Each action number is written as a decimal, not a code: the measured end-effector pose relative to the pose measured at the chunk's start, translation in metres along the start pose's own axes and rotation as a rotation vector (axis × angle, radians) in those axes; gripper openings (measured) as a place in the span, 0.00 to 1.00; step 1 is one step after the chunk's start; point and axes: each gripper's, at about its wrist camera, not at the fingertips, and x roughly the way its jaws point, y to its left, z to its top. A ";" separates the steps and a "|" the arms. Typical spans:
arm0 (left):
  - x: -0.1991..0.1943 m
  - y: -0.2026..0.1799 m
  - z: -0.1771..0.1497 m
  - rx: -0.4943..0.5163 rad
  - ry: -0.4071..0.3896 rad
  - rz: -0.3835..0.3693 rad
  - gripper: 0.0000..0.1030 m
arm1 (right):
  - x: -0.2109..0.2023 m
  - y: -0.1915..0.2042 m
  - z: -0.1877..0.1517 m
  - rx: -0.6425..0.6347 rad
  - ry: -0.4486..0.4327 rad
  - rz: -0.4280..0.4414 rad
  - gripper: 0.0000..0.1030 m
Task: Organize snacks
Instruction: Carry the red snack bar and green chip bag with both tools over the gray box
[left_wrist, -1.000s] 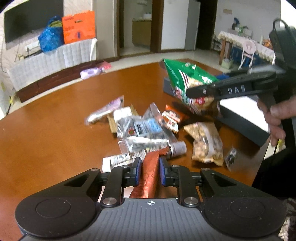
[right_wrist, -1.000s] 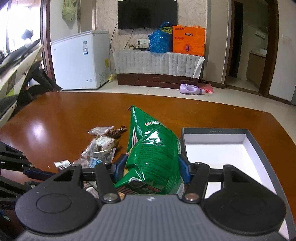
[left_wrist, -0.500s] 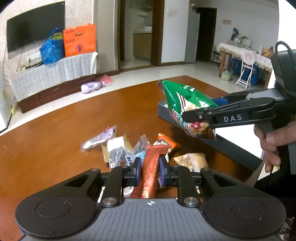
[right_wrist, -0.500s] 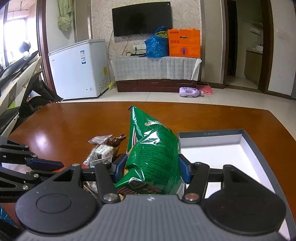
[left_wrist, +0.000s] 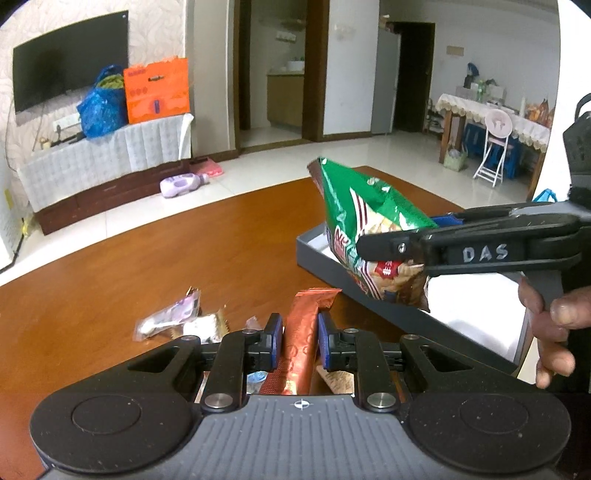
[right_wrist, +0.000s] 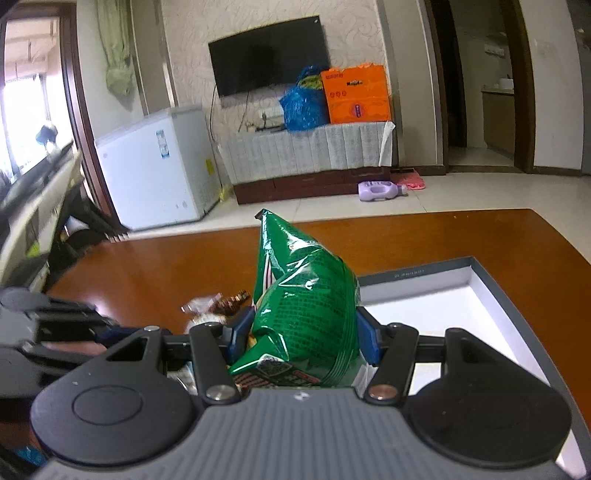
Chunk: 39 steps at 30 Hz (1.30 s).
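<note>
Fingers (left_wrist: 274, 334) of the left gripper (left_wrist: 300, 338) pinch a copper snack bar (left_wrist: 303, 332) above the tabletop (left_wrist: 147, 258); the right gripper (right_wrist: 301, 338) clamps a green chip bag (right_wrist: 306, 306) over the grey box (right_wrist: 491, 291). We judge both mid-carry; next, lower each into it and release.

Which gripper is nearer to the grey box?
Right. The right gripper holds the green bag at the grey box; the left gripper is beside it, over the table.

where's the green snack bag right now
The green snack bag is held in the right gripper, above the near-left corner of the grey box in the right wrist view.
</note>
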 end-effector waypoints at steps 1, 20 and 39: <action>0.001 -0.001 0.001 -0.004 -0.001 0.001 0.21 | -0.004 -0.002 0.001 0.012 -0.011 0.006 0.57; 0.038 -0.037 0.048 -0.054 -0.040 0.009 0.21 | -0.041 -0.057 0.003 0.083 -0.045 -0.105 0.57; 0.079 -0.063 0.070 -0.050 -0.031 0.002 0.21 | -0.053 -0.114 -0.004 0.111 -0.022 -0.173 0.57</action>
